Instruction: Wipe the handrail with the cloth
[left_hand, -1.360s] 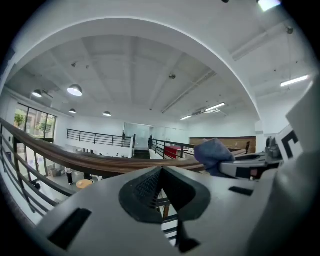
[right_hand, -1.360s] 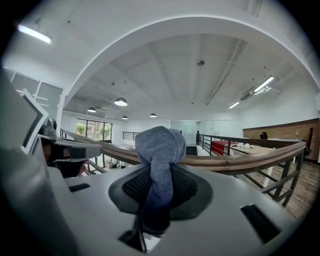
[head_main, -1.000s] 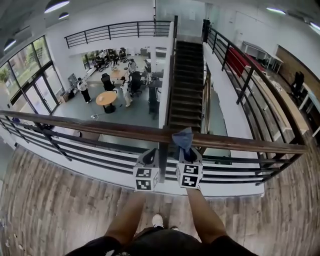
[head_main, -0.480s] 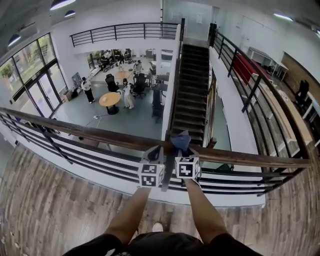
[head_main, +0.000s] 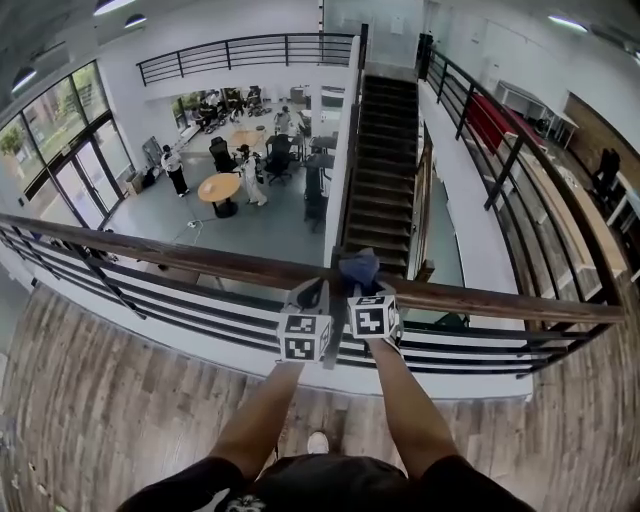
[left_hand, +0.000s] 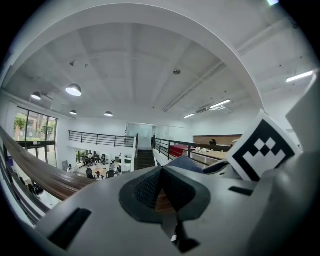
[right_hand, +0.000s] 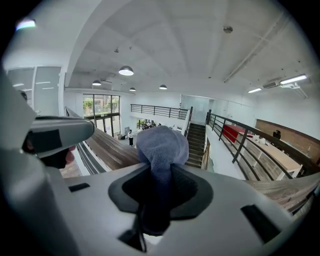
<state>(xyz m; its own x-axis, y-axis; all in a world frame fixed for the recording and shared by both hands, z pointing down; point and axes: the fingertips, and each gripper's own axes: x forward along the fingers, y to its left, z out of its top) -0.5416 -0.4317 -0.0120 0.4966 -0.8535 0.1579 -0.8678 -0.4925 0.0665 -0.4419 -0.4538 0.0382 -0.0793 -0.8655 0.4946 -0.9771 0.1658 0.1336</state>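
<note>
From the head view, my forearms (head_main: 405, 410) reach down the middle to the handrail (head_main: 200, 262), a brown wooden rail running across and cut off at both edges. The right gripper (head_main: 358, 287) is clamped on the cloth (head_main: 358, 266), a blue-grey bundle sitting on top of the rail. The marker cubes (head_main: 370, 318) hide my hands, and the spot where cloth meets wood is too small to make out. The left gripper (head_main: 312, 293) lies just beside it at the rail. Under me is a plank floor (head_main: 90, 410). Past the black railing bars (head_main: 200, 310) the hall drops to a lower level with a staircase (head_main: 385, 170) and a round table (head_main: 218, 187).

In the left gripper view, my left gripper (left_hand: 161, 172) has its jaws drawn together at the tips with nothing between them. A strip of brown wood shows through the gap behind the pads, and I cannot tell whether they touch it. The cloth (left_hand: 187, 163) peeks over the right jaw, half hidden. The handrail (left_hand: 45, 175) runs off to the left.

In the right gripper view, my right gripper (right_hand: 161, 172) has its jaws closed on the cloth (right_hand: 162, 145). The lower part is buried in the dark between the pads and the top bulges above the tips. The handrail (right_hand: 112, 150) slopes away behind it, under a white ceiling with round lamps (right_hand: 126, 71)
</note>
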